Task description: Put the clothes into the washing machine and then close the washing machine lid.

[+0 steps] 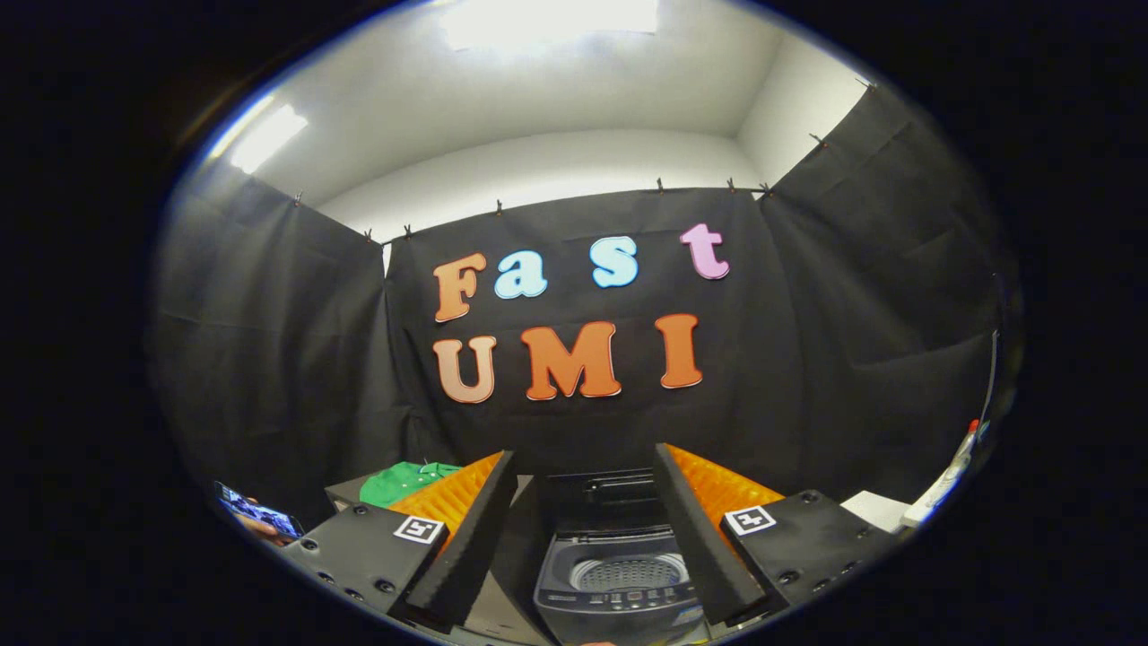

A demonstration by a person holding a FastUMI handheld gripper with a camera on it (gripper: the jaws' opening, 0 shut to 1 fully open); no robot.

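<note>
Washing machine (619,574) stands between the gripper's (583,529) widely spread, empty fingers, lid (603,495) raised behind the tub opening (630,572). Room above the tub is unobstructed. Green garment (404,482) lies left of the machine, beyond the left finger. White bottle (951,475) sits far right of it.

- The washing machine (619,574) was placed between the two fingers (466,538), just ahead of them, and the gripper (583,467) was held spread wide with nothing between the fingers.
- The machine's lid (601,498) was raised upright behind the tub opening.
- A folded garment (405,480) was laid on a dark box left of the machine, beyond the left finger.
- A bottle (951,475) was seen far right, beyond the right finger, near a flat white thing on the counter (874,510).
</note>
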